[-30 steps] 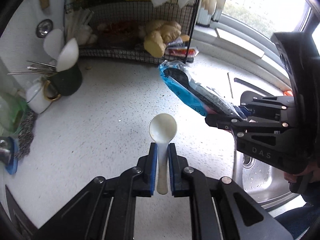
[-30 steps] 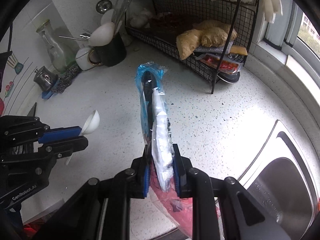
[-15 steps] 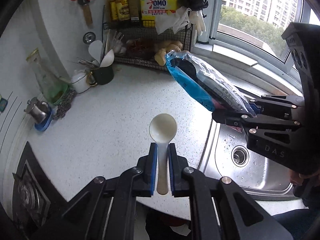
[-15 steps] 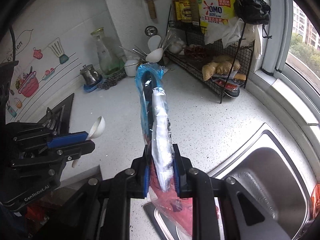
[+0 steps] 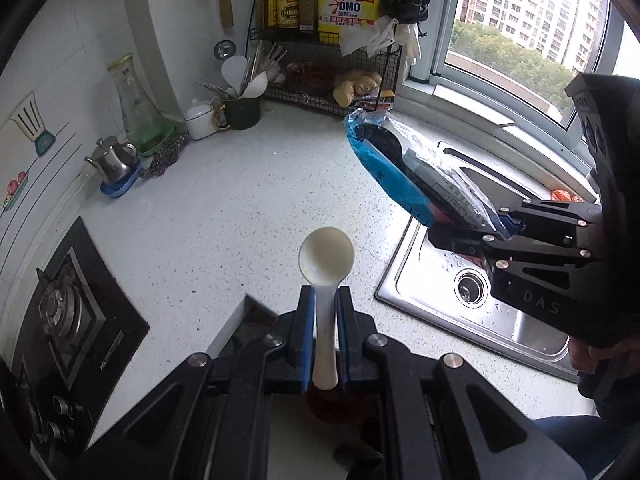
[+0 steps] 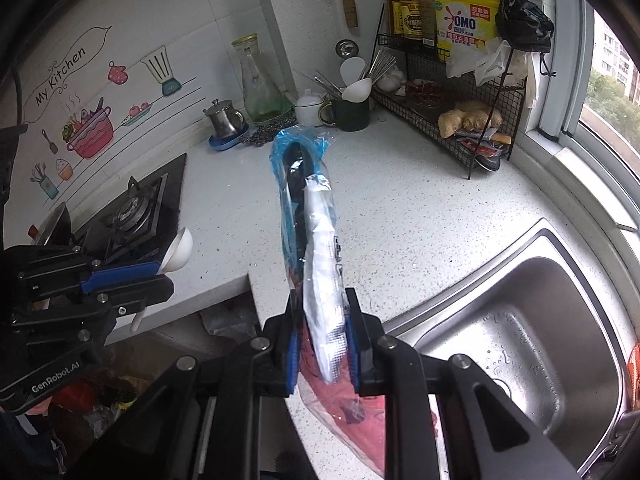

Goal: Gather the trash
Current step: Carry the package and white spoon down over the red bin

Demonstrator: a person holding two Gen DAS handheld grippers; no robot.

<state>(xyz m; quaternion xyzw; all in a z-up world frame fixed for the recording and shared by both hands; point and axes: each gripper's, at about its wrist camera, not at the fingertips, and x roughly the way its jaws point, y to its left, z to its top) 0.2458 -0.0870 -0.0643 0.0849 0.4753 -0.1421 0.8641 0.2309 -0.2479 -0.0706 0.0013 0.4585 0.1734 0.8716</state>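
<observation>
Carrying step: over the bench's front edge, the right hand-held gripper clamps a blue plastic wrapper, and the left hand-held gripper grips a white plastic spoon. Next, both need a bin, probably below.

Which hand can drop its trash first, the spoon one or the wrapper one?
Probably left. The left gripper, shut on the white spoon, hangs past the counter edge over something reddish, perhaps the bin. The right gripper, shut on the blue wrapper, is over the counter beside the sink.
</observation>
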